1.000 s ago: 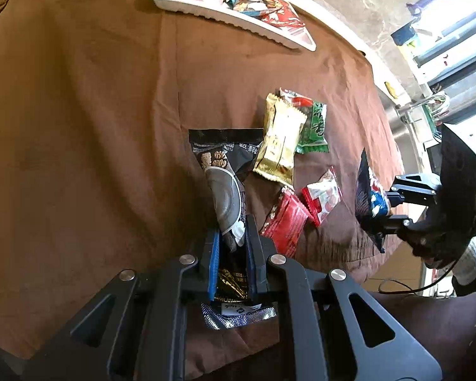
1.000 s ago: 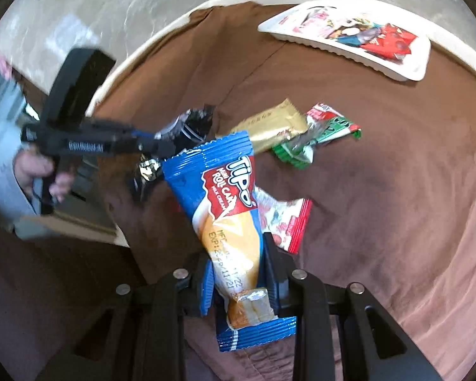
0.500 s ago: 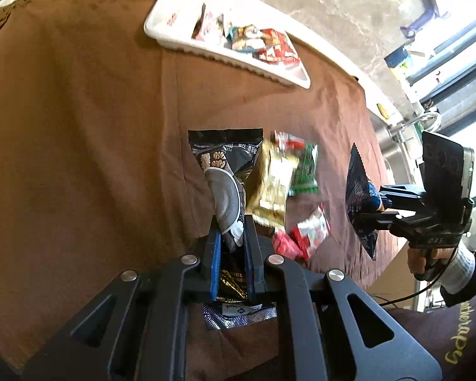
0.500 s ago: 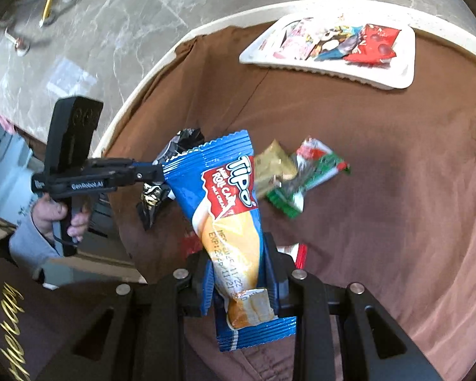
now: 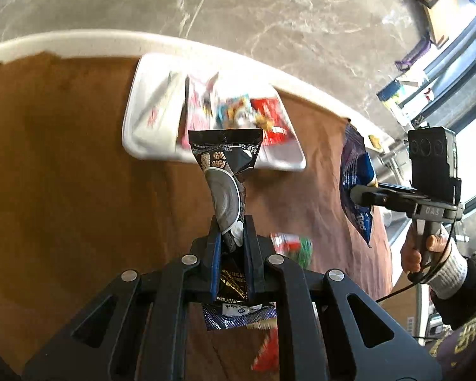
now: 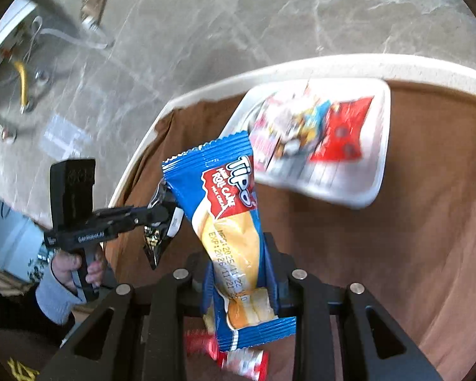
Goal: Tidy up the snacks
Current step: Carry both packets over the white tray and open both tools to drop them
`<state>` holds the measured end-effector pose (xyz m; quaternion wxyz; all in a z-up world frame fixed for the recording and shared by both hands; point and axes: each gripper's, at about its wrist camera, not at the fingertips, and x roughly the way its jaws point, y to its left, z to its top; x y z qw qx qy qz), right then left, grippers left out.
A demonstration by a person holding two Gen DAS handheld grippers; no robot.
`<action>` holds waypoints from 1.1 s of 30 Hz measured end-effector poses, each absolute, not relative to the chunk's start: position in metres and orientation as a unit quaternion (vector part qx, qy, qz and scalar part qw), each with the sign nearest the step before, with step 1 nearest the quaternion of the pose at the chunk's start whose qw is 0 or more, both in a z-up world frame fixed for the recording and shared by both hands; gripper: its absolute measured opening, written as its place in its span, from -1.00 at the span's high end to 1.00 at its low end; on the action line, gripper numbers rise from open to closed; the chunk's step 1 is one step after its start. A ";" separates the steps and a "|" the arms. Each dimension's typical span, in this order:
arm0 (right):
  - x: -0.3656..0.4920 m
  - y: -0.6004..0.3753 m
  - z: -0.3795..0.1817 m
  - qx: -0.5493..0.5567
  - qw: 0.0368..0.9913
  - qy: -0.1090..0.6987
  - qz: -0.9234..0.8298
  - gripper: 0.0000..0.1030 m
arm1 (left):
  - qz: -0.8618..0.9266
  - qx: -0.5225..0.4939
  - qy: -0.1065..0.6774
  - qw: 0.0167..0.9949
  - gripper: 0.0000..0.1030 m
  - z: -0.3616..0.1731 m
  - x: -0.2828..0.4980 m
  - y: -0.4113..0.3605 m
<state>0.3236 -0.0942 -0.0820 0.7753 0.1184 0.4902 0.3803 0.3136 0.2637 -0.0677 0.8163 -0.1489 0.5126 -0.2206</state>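
Your left gripper (image 5: 231,231) is clamped tight on a black foil snack packet printed with a grey disc and walnut shapes (image 5: 225,171); the packet stands up from the jaws, its sealed top edge in front of the white rectangular plastic tray (image 5: 142,127) that sits near the far edge of the brown cloth-covered table (image 5: 63,174). Your right gripper (image 6: 238,273) is closed partway on a blue and yellow "Tipo" roll-cake wrapper (image 6: 228,212), pinched near its lower end so that the blue crimped top leans left, towards the tray (image 6: 377,165). Both packets are held up off the cloth. The tray holds several blurred packets, among them a red one (image 6: 339,130). Under your right gripper a red and white wrapper (image 6: 241,358) lies on the cloth. In the left view a red and green packet (image 5: 293,246) shows just beside the fingers, too blurred to read.
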 end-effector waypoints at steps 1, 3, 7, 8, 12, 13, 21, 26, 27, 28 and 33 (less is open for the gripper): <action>0.333 -0.094 -0.080 0.121 0.778 0.489 0.374 0.43 | -0.223 -0.149 0.511 0.817 0.80 -0.068 0.325 0.262; 0.352 -0.095 -0.078 0.131 0.783 0.485 0.367 0.43 | -0.226 -0.150 0.508 0.818 0.80 -0.066 0.344 0.261; 0.391 -0.095 -0.076 0.153 0.791 0.483 0.343 0.43 | -0.232 -0.148 0.502 0.820 0.80 -0.066 0.386 0.257; 0.398 -0.094 -0.077 0.155 0.792 0.484 0.338 0.43 | -0.232 -0.148 0.502 0.820 0.80 -0.067 0.394 0.257; 0.427 -0.094 -0.083 0.171 0.795 0.486 0.321 0.43 | -0.237 -0.146 0.502 0.819 0.80 -0.074 0.430 0.249; 0.432 -0.094 -0.085 0.173 0.795 0.487 0.317 0.43 | -0.237 -0.145 0.503 0.818 0.80 -0.076 0.438 0.248; 0.466 -0.081 -0.106 0.174 0.793 0.503 0.295 0.43 | -0.233 -0.139 0.508 0.818 0.80 -0.095 0.480 0.238; 0.476 -0.078 -0.112 0.173 0.795 0.505 0.287 0.42 | -0.217 -0.133 0.510 0.822 0.80 -0.106 0.492 0.232; 0.477 -0.076 -0.113 0.166 0.798 0.507 0.281 0.41 | -0.213 -0.129 0.511 0.822 0.79 -0.107 0.494 0.231; 0.477 -0.075 -0.113 0.157 0.801 0.507 0.276 0.38 | -0.209 -0.127 0.513 0.823 0.79 -0.108 0.495 0.230; 0.478 -0.073 -0.109 0.145 0.815 0.497 0.260 -0.05 | -0.180 -0.109 0.519 0.829 0.77 -0.113 0.503 0.224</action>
